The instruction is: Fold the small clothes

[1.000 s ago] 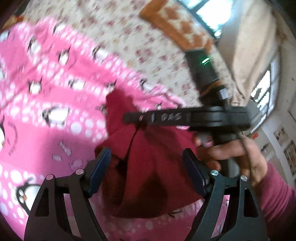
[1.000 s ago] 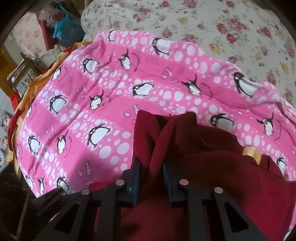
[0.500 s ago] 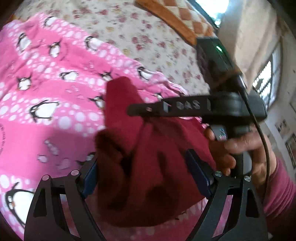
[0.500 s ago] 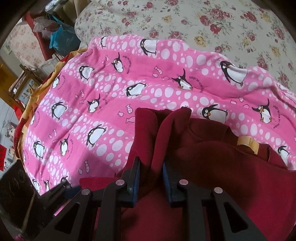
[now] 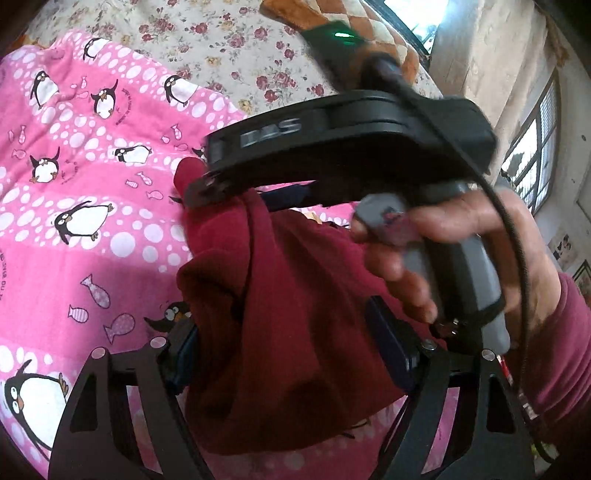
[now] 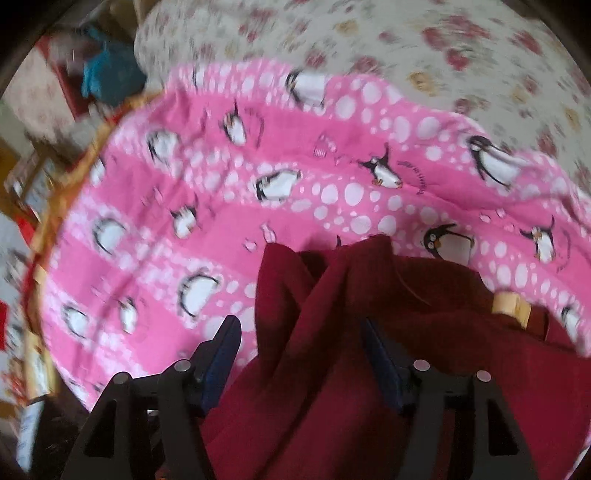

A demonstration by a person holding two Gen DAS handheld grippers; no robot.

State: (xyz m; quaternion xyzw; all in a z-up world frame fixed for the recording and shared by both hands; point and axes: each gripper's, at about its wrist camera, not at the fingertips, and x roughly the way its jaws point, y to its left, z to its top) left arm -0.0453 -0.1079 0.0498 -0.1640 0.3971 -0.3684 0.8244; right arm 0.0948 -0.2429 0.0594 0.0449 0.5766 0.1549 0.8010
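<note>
A dark red garment (image 5: 295, 295) lies bunched on a pink penguin blanket (image 5: 74, 184). My left gripper (image 5: 286, 347) straddles the bunch; its jaws are closing, still wide, and the cloth fills the gap between the blue pads. A hand (image 5: 461, 240) holds the right tool just above, with its black frame (image 5: 351, 147) over the garment's raised fold. In the right wrist view my right gripper (image 6: 299, 332) is opening, and a ridge of the red garment (image 6: 332, 387) stands loose between the parted pads. A tan label (image 6: 511, 306) shows on the cloth at right.
The pink blanket (image 6: 221, 184) covers a floral bedsheet (image 6: 443, 48). An orange checked cushion (image 5: 369, 22) lies at the far side, with a window (image 5: 535, 147) beyond. Past the bed's left edge sits clutter, including a blue bag (image 6: 107, 74).
My right gripper's jaws, shut on the red fold before, have parted and let it go. In the left wrist view the right tool has come nearer and the red bunch now fills the left jaws.
</note>
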